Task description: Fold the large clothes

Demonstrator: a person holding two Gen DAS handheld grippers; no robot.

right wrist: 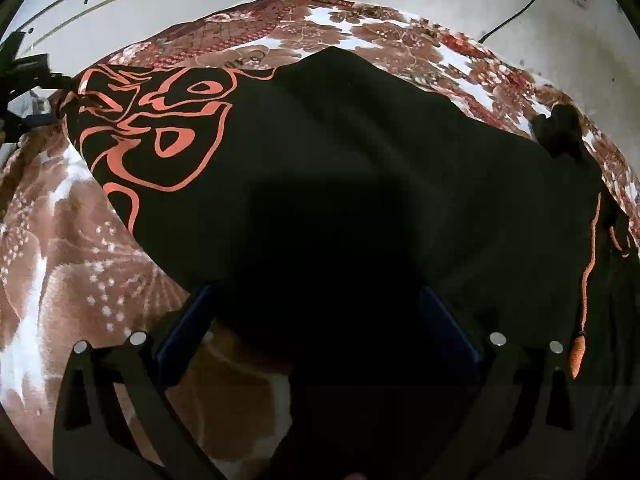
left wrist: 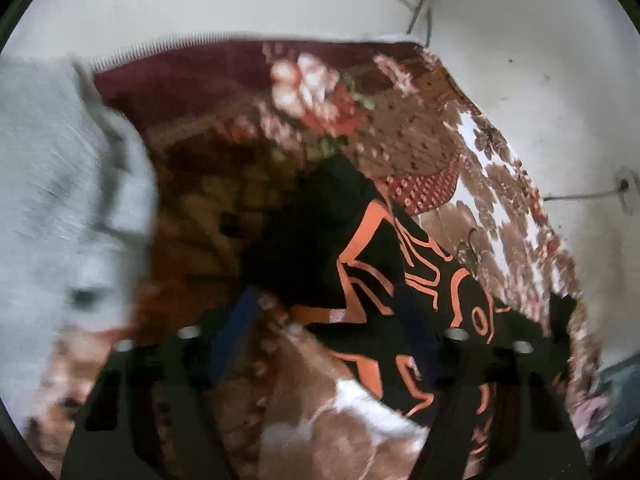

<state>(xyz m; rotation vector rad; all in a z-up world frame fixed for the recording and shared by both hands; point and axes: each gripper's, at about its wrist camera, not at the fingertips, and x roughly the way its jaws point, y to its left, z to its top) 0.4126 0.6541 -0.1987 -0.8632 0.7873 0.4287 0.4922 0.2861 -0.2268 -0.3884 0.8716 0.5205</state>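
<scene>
Right gripper (right wrist: 316,312) straddles near hem of black garment (right wrist: 340,160), unclenched; left gripper (left wrist: 328,320) likewise, grasp unclear; garment runs left-right.

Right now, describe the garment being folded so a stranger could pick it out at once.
Start from the brown and white floral blanket that covers the bed. On it lies the black garment, spread wide across the middle. It is the only dark cloth there, and bold orange line patterns curl over one end, with an orange cord trailing at the other.
</scene>
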